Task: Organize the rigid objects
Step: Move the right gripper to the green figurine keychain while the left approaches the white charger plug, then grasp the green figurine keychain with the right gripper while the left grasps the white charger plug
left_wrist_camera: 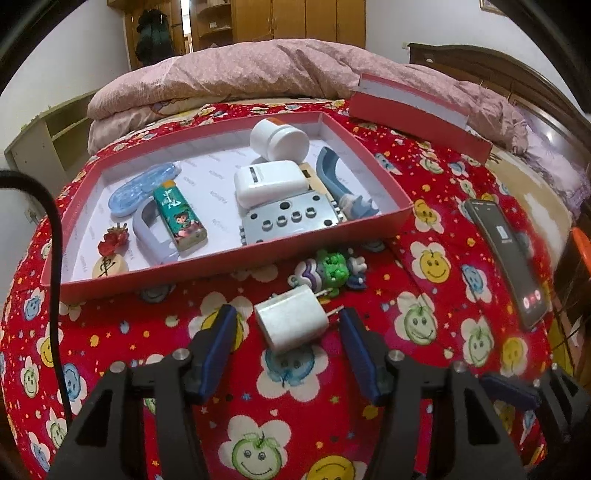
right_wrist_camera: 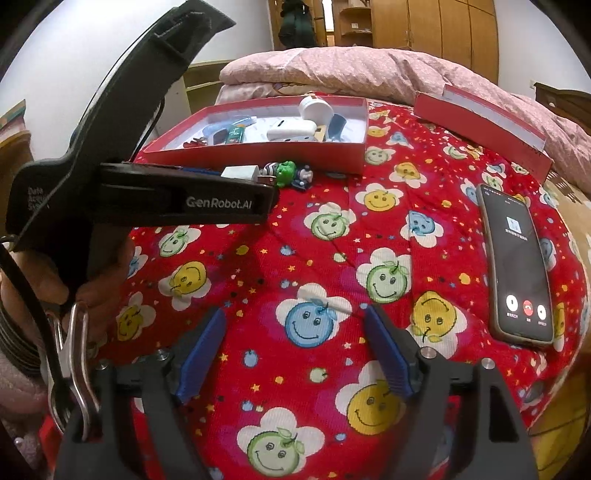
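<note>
Red-walled tray point(left_wrist_camera: 229, 258) lay at 12 o'clock. White charger plug point(left_wrist_camera: 291, 324) sat between left gripper point(left_wrist_camera: 288, 328) pads, jaws apart, not touching; prongs toward 2 o'clock. Right gripper point(right_wrist_camera: 295, 332) farther off, jaws apart, holding nothing.

Home bedroom, bed point(left_wrist_camera: 369, 369), pink quilt point(left_wrist_camera: 258, 70), wooden wardrobe point(left_wrist_camera: 303, 18)

Glossy white plastic charger point(left_wrist_camera: 291, 323) on ribbed cloth point(left_wrist_camera: 332, 406)
</note>
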Available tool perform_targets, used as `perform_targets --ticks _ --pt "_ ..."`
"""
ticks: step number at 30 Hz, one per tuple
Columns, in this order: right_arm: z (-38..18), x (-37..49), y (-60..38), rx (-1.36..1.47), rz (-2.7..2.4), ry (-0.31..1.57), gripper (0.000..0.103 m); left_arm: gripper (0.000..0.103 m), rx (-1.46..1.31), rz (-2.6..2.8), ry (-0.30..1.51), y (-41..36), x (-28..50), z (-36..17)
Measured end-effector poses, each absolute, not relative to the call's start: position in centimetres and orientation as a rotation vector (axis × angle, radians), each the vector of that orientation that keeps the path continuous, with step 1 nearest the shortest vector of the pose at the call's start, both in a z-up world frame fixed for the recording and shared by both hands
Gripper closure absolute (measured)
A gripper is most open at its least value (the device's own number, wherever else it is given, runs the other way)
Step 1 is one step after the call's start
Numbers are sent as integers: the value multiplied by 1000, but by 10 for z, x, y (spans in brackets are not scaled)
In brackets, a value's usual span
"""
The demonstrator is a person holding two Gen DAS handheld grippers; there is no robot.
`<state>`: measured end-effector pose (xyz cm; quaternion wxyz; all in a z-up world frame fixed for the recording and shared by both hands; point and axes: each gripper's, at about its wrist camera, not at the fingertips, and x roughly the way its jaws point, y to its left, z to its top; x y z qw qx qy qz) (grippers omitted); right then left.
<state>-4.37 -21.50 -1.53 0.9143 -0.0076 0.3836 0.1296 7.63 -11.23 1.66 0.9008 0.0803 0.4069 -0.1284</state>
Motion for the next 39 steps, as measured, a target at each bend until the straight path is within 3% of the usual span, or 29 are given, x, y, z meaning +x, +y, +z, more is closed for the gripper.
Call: perform_targets --ticks 2,4,25,39 --pt "-15 -44 -215 -15 267 790 23 60 171 -262 838 -111 75 17" --pt "-15 -44 -215 -17 266 790 23 64 165 -256 838 -107 74 18" --pt "-11 -38 -216 24 255 809 23 64 61 -18 819 -9 58 28" --pt "8 39 -193 59 211 823 23 64 5 4 807 3 56 16"
